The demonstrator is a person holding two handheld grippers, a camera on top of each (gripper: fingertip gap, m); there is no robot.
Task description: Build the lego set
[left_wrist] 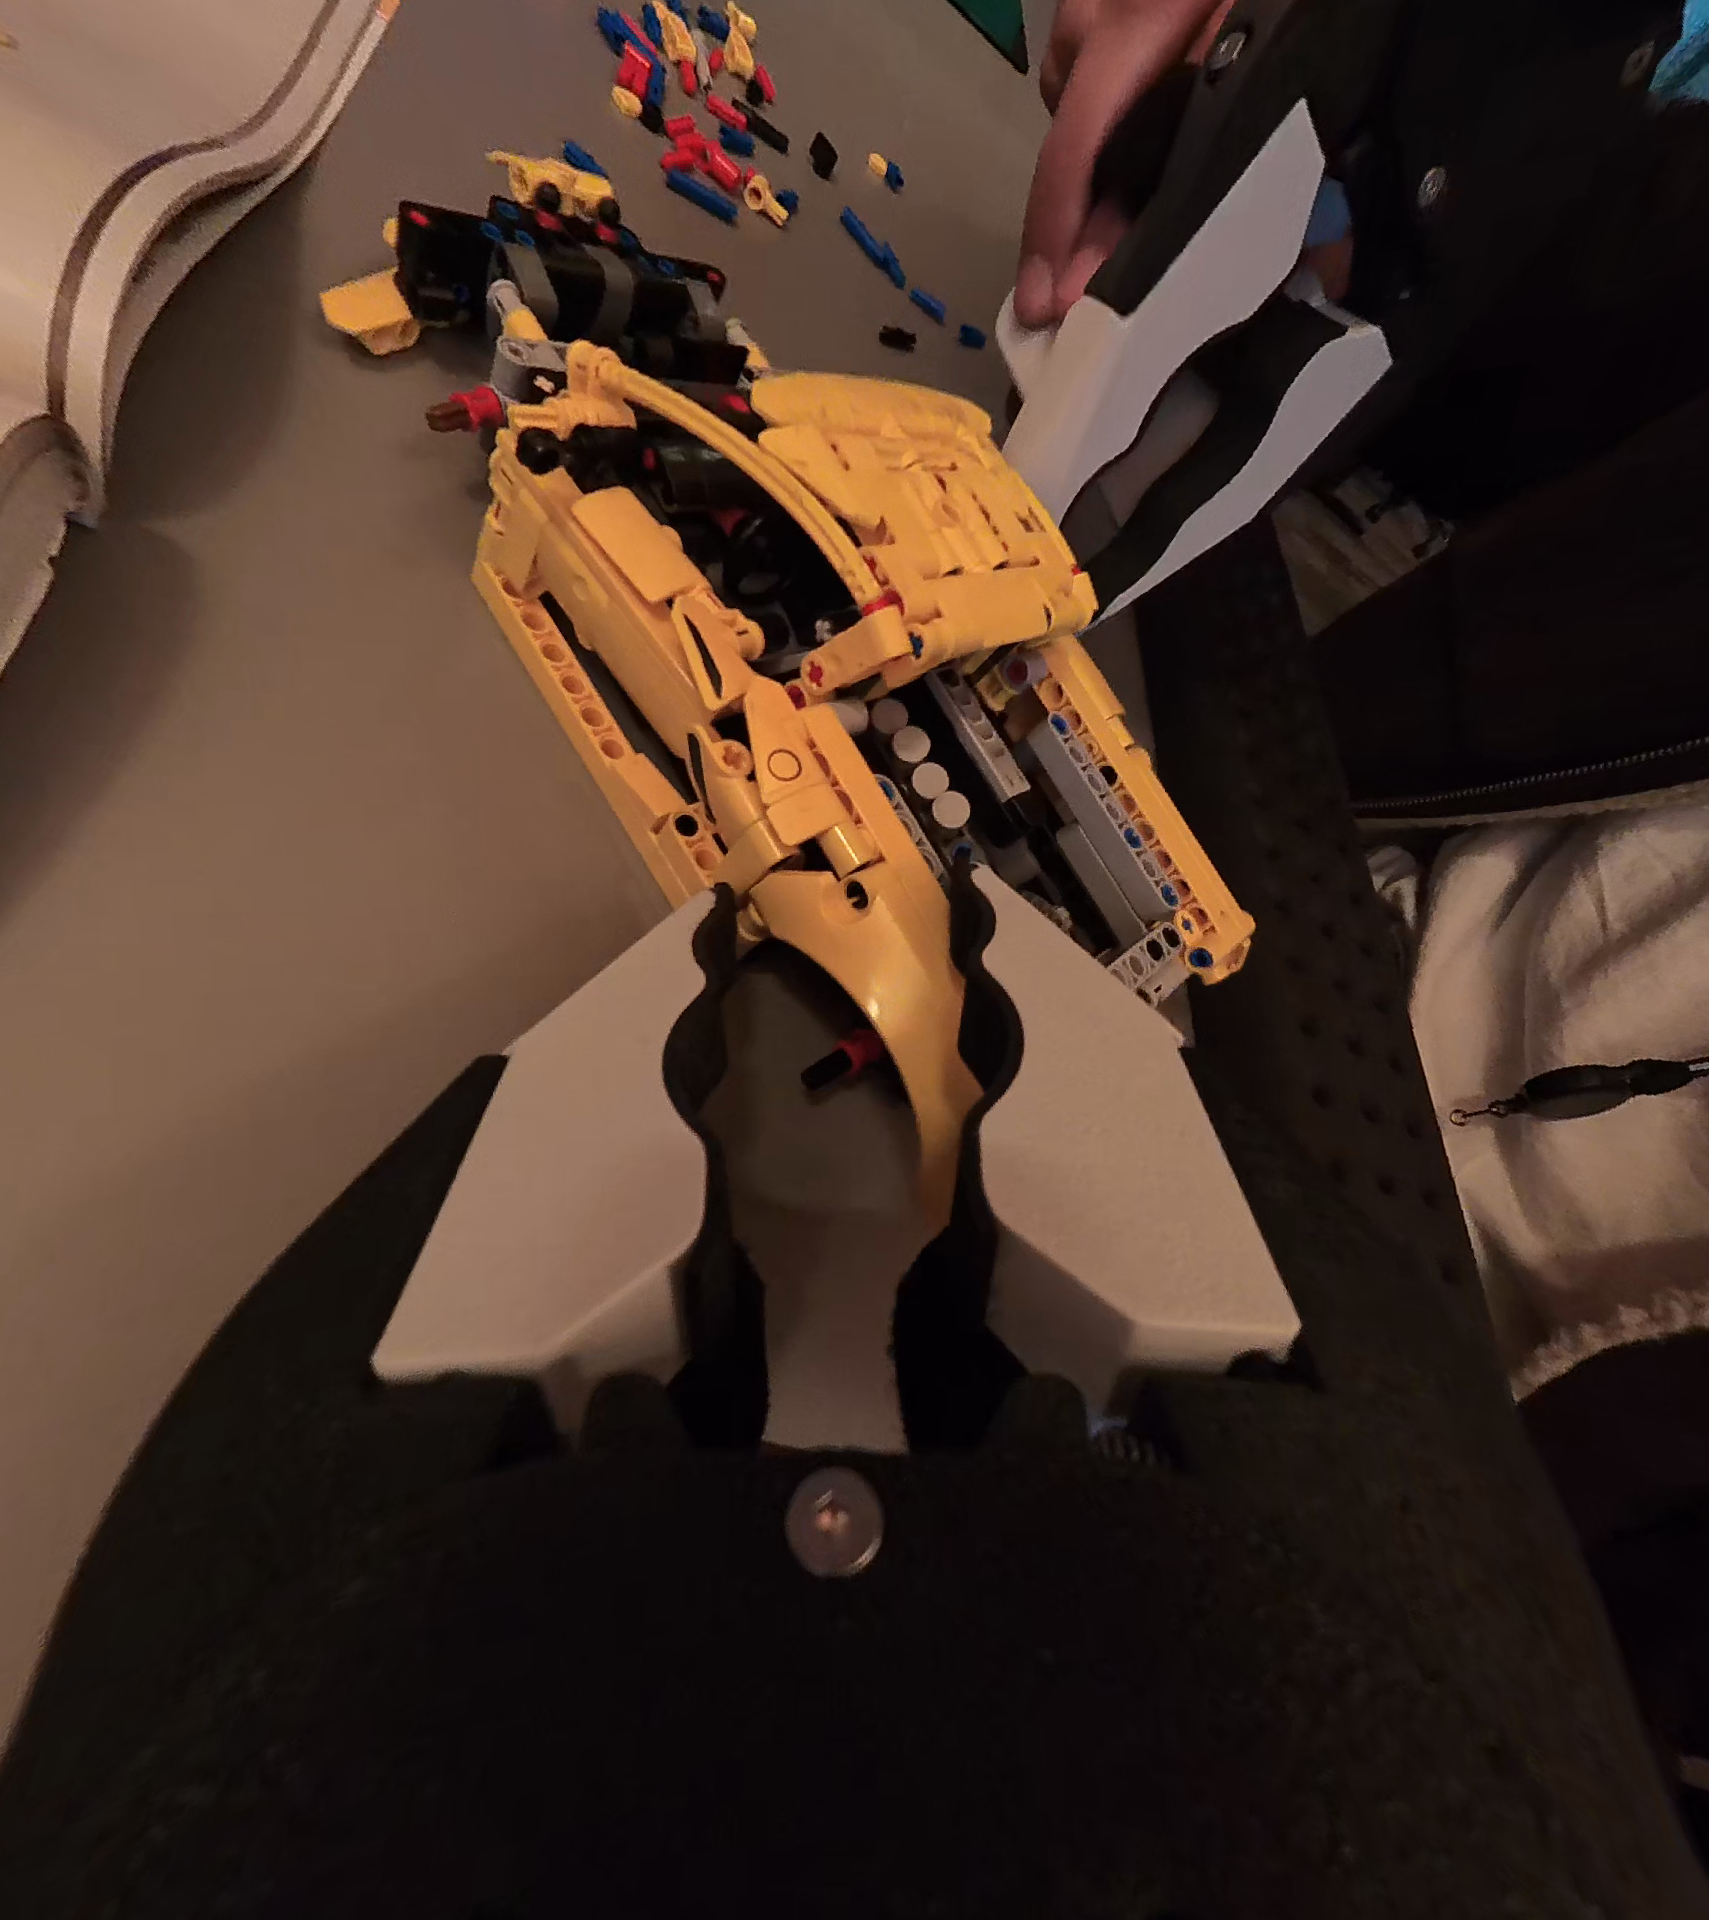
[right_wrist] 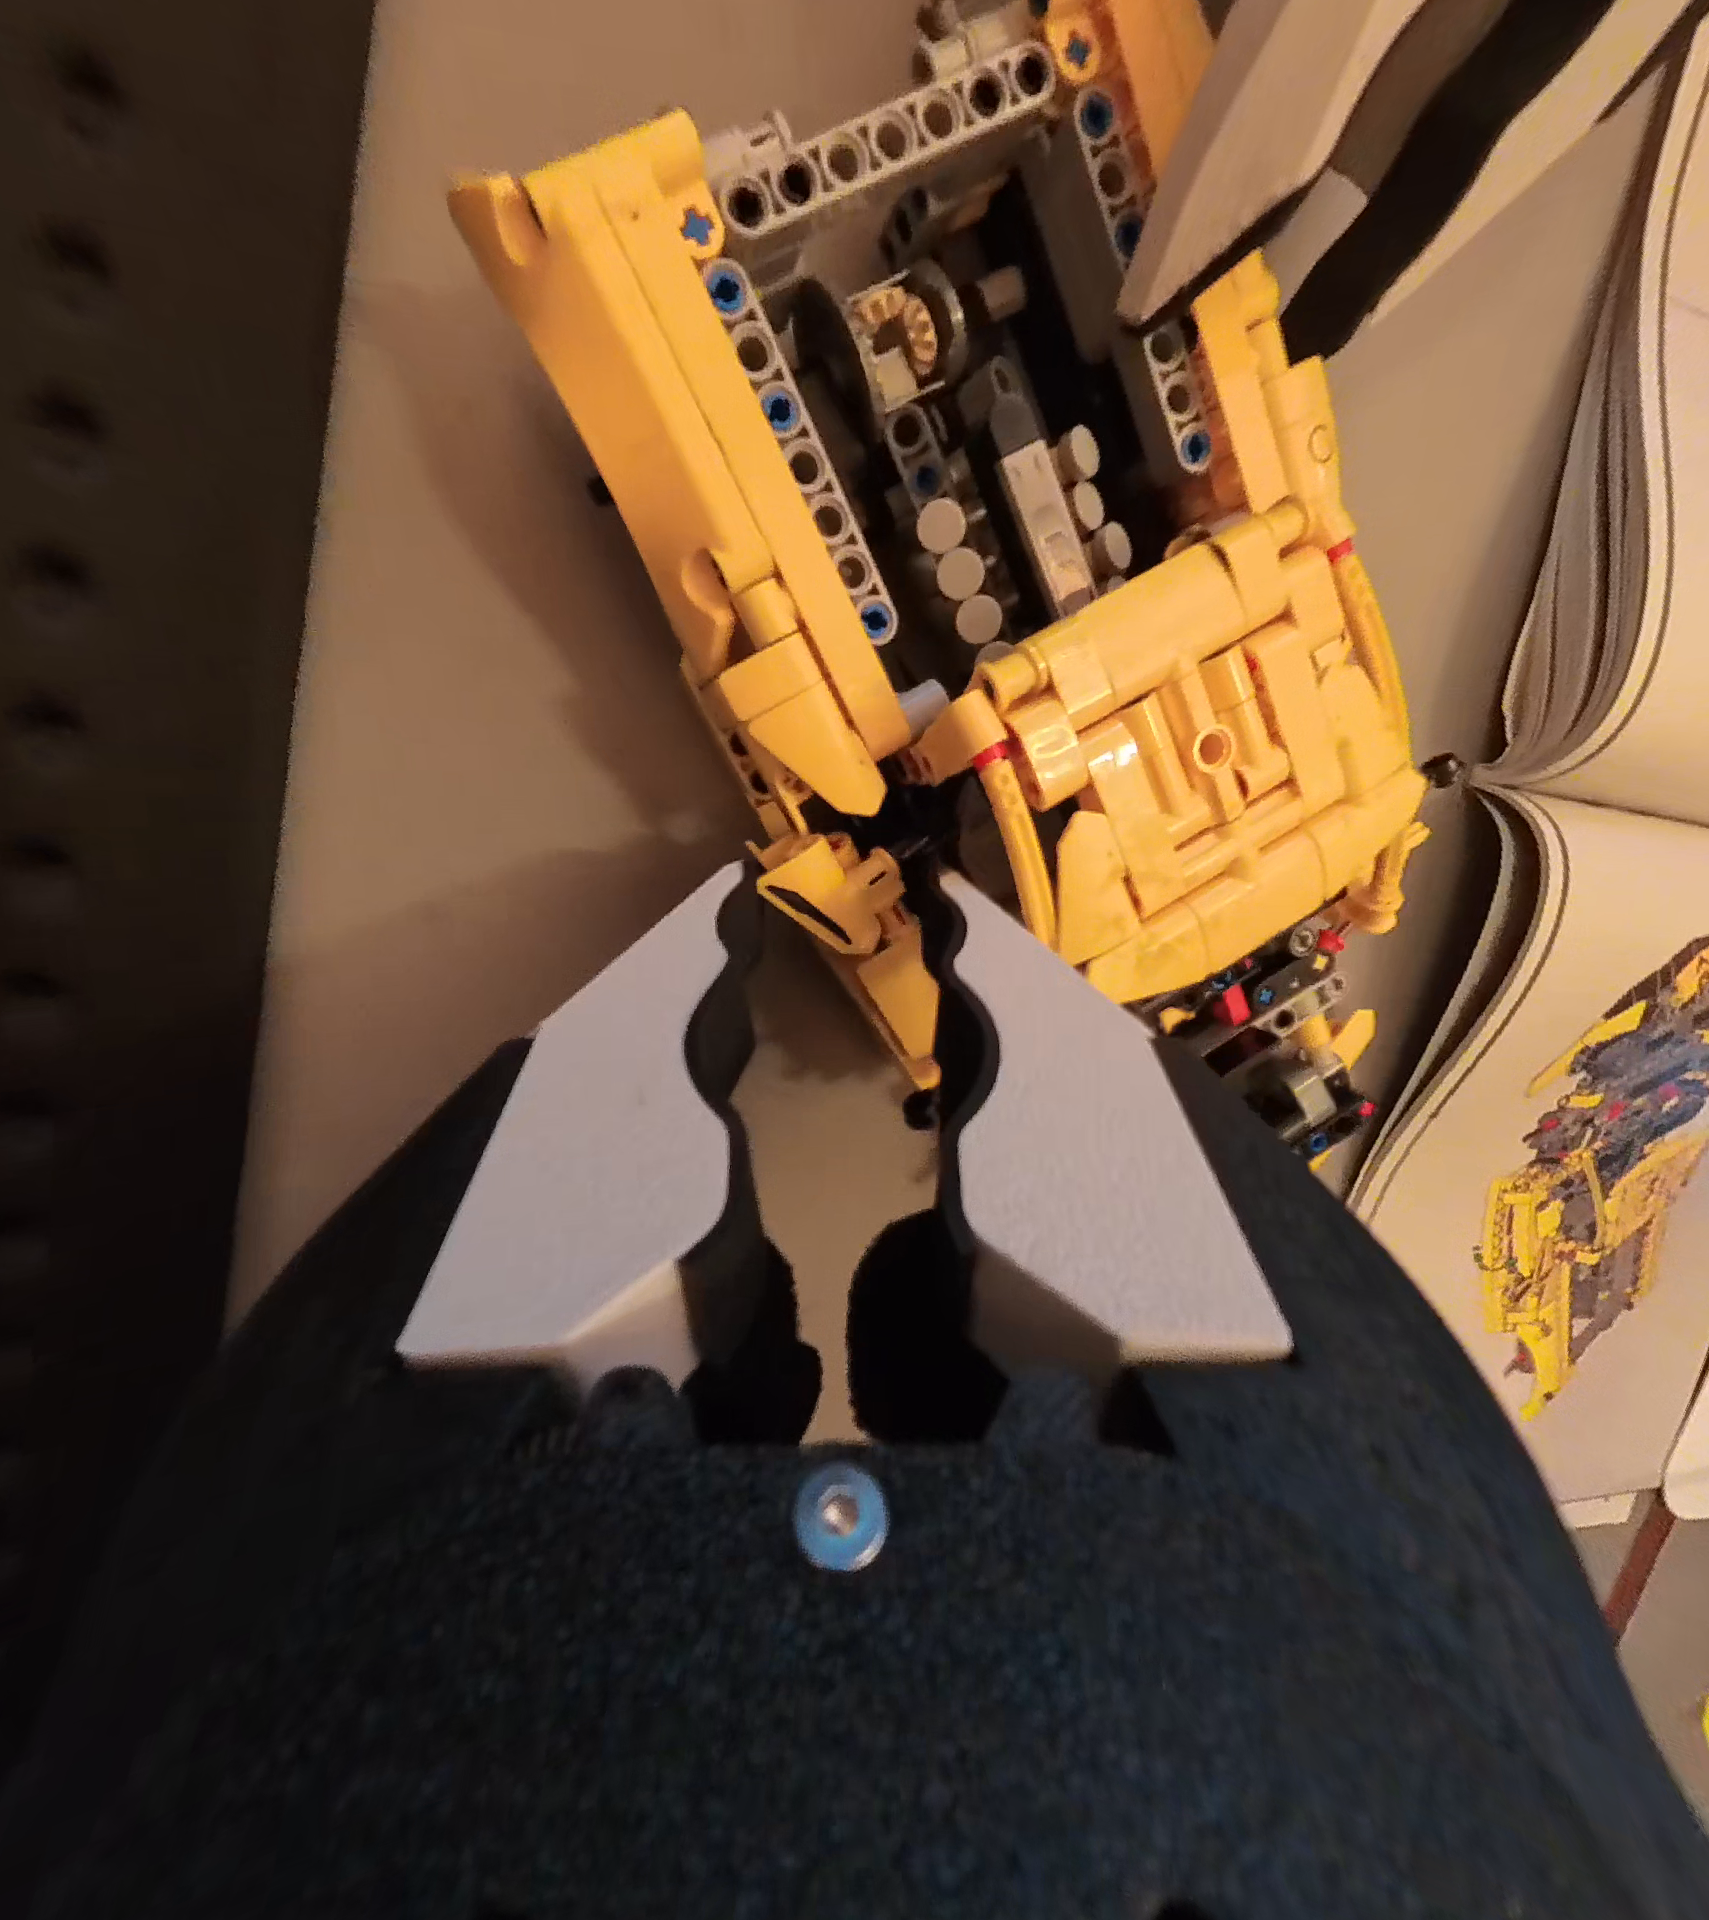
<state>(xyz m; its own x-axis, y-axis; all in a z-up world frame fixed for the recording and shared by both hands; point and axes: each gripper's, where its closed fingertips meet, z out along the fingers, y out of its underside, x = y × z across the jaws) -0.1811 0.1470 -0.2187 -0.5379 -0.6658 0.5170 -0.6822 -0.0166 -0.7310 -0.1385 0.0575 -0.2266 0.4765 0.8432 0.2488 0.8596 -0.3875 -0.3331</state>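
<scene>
The yellow lego car model [left_wrist: 808, 582] lies on the grey table [left_wrist: 258, 831]; its grey and black inner frame shows at the open end. My left gripper [left_wrist: 845, 894] is shut on a curved yellow panel [left_wrist: 907, 987] at the car's near end. In the right wrist view the same car [right_wrist: 1037, 582] fills the middle. My right gripper [right_wrist: 842, 878] is shut on a narrow yellow side panel with a black stripe [right_wrist: 829, 909] at the car's edge. The right gripper also shows in the left wrist view [left_wrist: 1172, 416], beside the roof. The left gripper shows in the right wrist view [right_wrist: 1276, 208].
Loose red, blue, yellow and black pieces [left_wrist: 715, 114] and a black and yellow sub-assembly [left_wrist: 559, 270] lie behind the car. An open instruction booklet [left_wrist: 50, 260] [right_wrist: 1660, 1039] lies beside it. A black perforated strip [left_wrist: 1297, 935] runs along the table edge by a person's clothing. The grippers' ends are close to 11 centimetres from one another.
</scene>
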